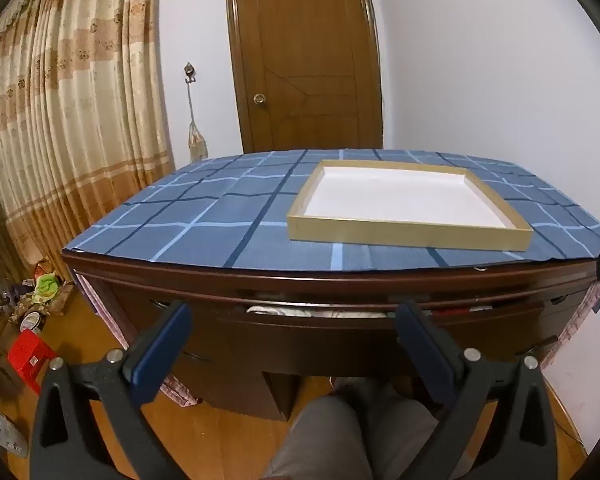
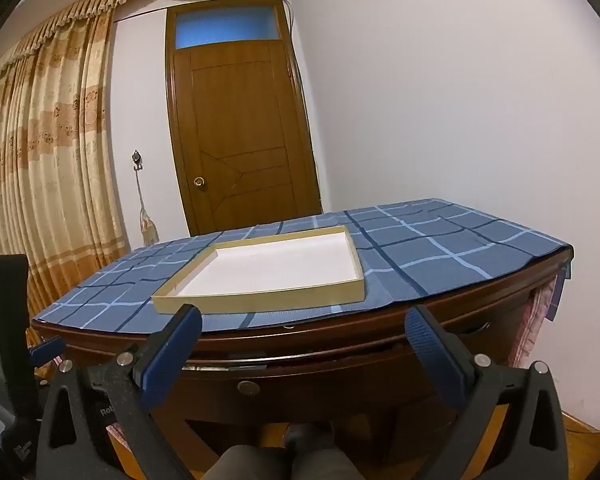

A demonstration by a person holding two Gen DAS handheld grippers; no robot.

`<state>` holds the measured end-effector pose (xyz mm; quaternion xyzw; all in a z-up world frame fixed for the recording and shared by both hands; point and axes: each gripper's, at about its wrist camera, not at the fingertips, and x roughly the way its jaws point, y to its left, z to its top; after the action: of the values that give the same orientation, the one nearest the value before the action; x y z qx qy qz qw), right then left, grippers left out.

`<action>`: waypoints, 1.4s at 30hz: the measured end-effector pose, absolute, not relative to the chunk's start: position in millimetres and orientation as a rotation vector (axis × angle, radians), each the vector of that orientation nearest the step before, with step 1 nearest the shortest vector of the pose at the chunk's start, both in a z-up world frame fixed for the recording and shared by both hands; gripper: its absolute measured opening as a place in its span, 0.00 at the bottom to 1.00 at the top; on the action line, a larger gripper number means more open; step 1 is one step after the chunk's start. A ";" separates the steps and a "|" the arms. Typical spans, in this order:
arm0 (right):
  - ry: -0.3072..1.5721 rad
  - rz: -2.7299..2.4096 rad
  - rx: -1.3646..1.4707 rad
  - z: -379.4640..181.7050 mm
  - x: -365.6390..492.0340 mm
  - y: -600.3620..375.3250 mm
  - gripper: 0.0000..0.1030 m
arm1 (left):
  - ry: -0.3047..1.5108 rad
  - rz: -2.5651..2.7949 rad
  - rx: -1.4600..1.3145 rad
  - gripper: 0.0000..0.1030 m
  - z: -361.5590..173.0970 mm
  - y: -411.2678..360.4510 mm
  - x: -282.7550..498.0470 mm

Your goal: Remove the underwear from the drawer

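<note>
Drawer [image 1: 340,314] under the near desk edge is only cracked open, pale fabric, likely the underwear [image 1: 284,311], showing in the slot. You're at the approach step. Left gripper [image 1: 296,320] and right gripper [image 2: 302,330] both hang near the drawer front, jaws wide, holding nothing. Next you need the round knob [image 2: 248,387] pulled toward you. Shallow tray [image 1: 408,236] waits on the checked cloth [image 1: 204,216].

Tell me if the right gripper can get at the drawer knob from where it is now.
Probably yes. The right gripper is open and holds nothing, and the round knob on the slightly open drawer sits just below and between its fingers with nothing in between.
</note>
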<state>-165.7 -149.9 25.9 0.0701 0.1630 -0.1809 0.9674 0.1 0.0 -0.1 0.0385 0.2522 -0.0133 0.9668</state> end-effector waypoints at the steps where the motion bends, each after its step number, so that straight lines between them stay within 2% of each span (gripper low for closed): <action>1: 0.330 -0.366 0.142 26.2 -165.5 -150.1 1.00 | 0.510 -0.029 0.079 1.00 -0.1 -0.2 0.0; 42: 0.367 -0.364 0.172 21.2 -158.3 -155.1 1.00 | 0.544 -0.058 0.049 1.00 -0.5 6.3 3.2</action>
<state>-158.3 -155.1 21.2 0.0849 0.1812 -0.1798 0.9631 3.2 6.3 -0.5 0.0244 0.2688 -0.0286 0.9625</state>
